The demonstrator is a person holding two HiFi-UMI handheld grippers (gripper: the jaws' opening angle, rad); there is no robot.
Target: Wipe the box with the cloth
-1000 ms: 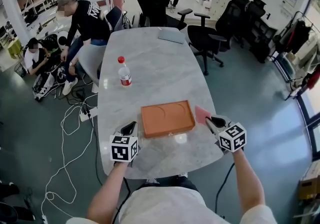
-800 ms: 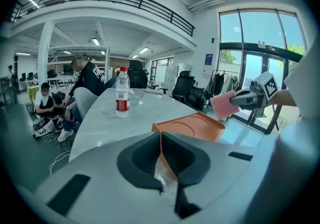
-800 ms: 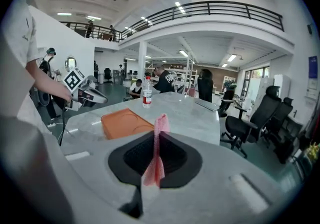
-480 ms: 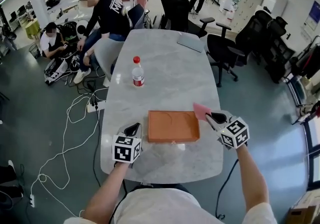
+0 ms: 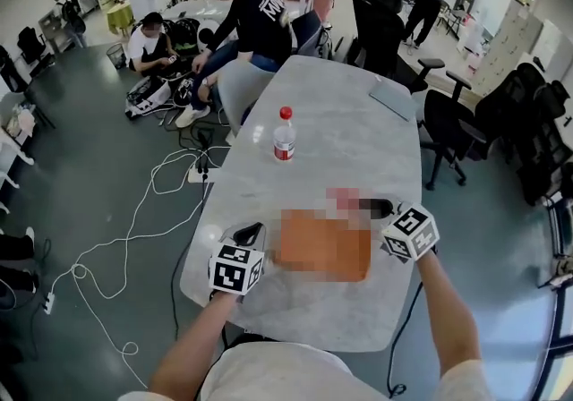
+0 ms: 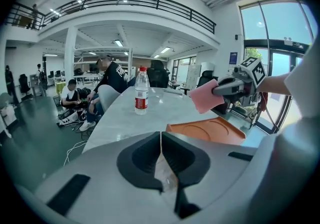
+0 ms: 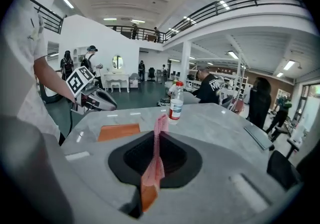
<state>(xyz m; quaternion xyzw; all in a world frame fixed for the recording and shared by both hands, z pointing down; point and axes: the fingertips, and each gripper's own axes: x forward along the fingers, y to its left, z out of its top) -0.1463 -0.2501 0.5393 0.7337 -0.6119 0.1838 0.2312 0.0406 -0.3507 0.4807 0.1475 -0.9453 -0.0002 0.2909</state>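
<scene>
A shallow orange box [image 5: 324,245] lies on the marble table [image 5: 340,135], blurred in the head view. My right gripper [image 5: 374,209] is shut on a pink cloth [image 5: 345,200], which hangs at the box's far right corner. In the right gripper view the cloth [image 7: 152,168] stands pinched edge-on between the jaws, with the box [image 7: 118,131] ahead to the left. My left gripper [image 5: 252,233] is shut and holds nothing, just off the box's left edge. Its own view shows the box [image 6: 210,130] and the cloth [image 6: 204,96] raised above it.
A water bottle [image 5: 284,135] with a red cap stands mid-table beyond the box. A grey laptop [image 5: 394,100] lies at the far end. Office chairs [image 5: 448,117] line the right side. People sit at the far left, and cables [image 5: 134,229] trail on the floor.
The head view has swung to the right and blurred. My right gripper carried the cloth slightly left, closer over the box's far right corner. The left gripper stays by the box's left edge.
</scene>
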